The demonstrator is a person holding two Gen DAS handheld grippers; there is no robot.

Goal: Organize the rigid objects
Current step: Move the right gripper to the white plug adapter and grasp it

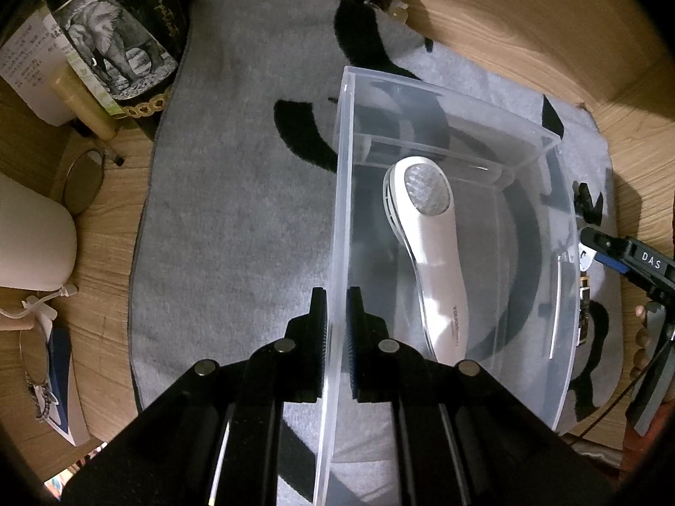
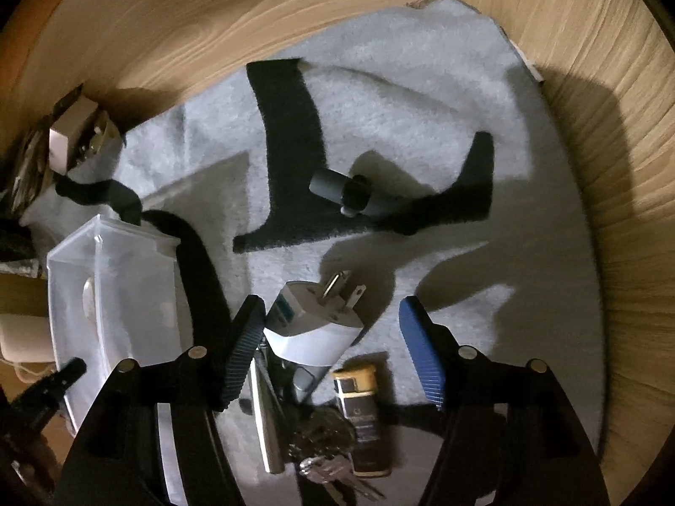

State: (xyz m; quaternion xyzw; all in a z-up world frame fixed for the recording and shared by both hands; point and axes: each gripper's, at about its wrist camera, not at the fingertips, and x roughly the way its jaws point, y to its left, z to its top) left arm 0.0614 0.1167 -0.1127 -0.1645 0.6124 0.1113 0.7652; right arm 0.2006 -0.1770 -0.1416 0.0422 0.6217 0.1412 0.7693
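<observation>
A clear plastic bin (image 1: 552,227) sits on a grey mat and holds a white handheld device (image 1: 430,248). My left gripper (image 1: 336,329) is shut on the bin's left wall, one finger on each side. My right gripper (image 2: 333,354) is open above a white plug adapter (image 2: 314,322) that lies between its fingers. A lighter (image 2: 363,413), keys (image 2: 333,472), a metal bar (image 2: 263,417) and a grey cylinder (image 2: 350,194) lie on the mat. The bin also shows in the right wrist view (image 2: 67,308). The right gripper shows at the right edge of the left wrist view (image 1: 624,253).
The grey mat (image 1: 236,211) with black markings lies on a wooden table (image 1: 527,21). Books (image 1: 114,46), a white container (image 1: 29,240), a round mirror (image 1: 82,181) and glasses (image 1: 36,358) crowd the left side. A small box (image 2: 71,143) sits at the mat's far left.
</observation>
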